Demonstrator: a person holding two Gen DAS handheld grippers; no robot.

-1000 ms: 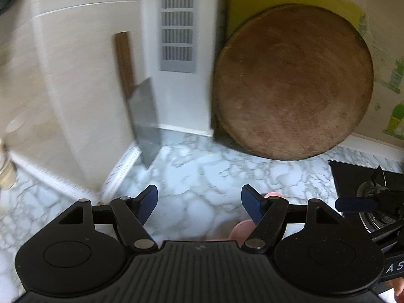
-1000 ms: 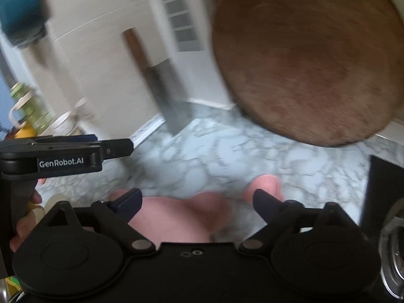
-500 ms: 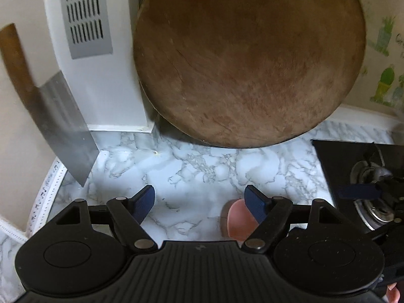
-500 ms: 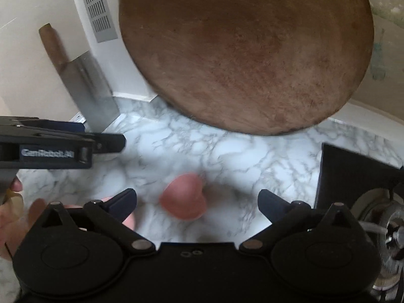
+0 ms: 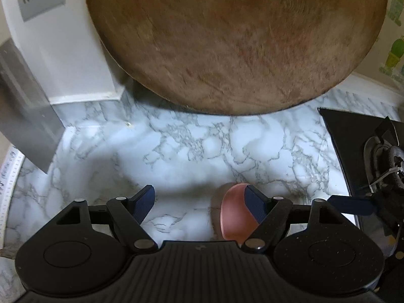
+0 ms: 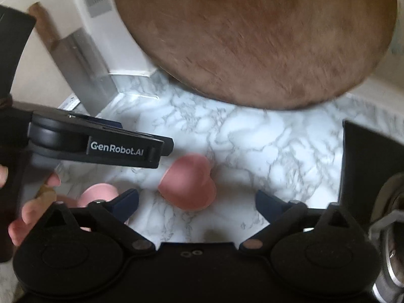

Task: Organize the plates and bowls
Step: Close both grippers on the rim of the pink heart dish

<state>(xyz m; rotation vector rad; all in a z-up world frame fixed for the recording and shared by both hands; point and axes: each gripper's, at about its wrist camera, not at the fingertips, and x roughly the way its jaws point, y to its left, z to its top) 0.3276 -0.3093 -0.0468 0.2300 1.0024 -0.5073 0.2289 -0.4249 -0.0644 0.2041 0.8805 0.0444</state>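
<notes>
Both grippers have dropped closer to the marble table (image 5: 192, 146), so a pickup looks near. Left gripper (image 5: 199, 202): jaws wide apart, empty, right finger overlapping a pink dish (image 5: 232, 217) in view. Right gripper (image 6: 197, 202): jaws wide, empty, the pink heart-shaped dish (image 6: 188, 184) lying between them.

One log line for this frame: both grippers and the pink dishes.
left gripper open | right gripper open | pink heart dish on marble counter, ungrasped
</notes>
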